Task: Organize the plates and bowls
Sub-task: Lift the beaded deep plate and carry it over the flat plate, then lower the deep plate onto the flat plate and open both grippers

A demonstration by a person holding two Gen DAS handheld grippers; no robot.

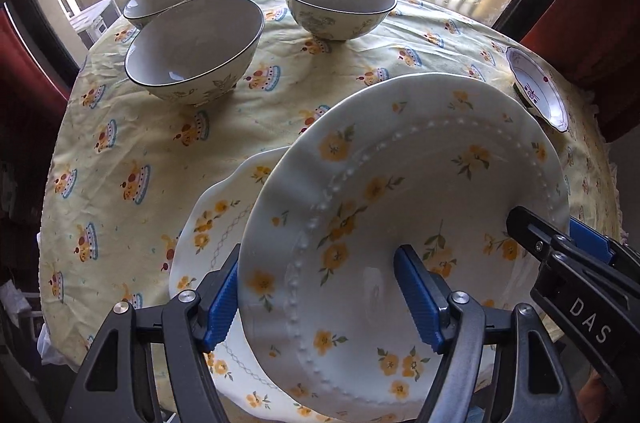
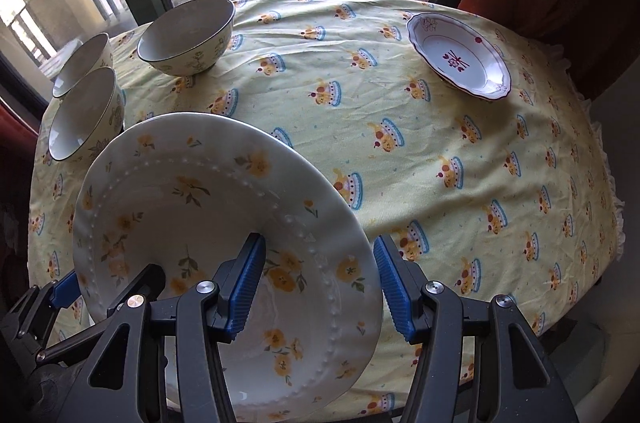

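Second plate [image 1: 224, 223] under lifted plate [image 1: 400, 191]

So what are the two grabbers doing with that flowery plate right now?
Left gripper and right gripper each astride the flowery plate rim, carrying it above a second plate. Three bowls and small dish well clear.

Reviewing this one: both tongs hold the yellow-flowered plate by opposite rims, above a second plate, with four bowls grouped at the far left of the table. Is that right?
Not quite: there are three bowls, not four, as the left wrist view shows. The rest stands: the left tongs and right tongs hold the yellow-flowered plate by opposite rims, above a second plate.
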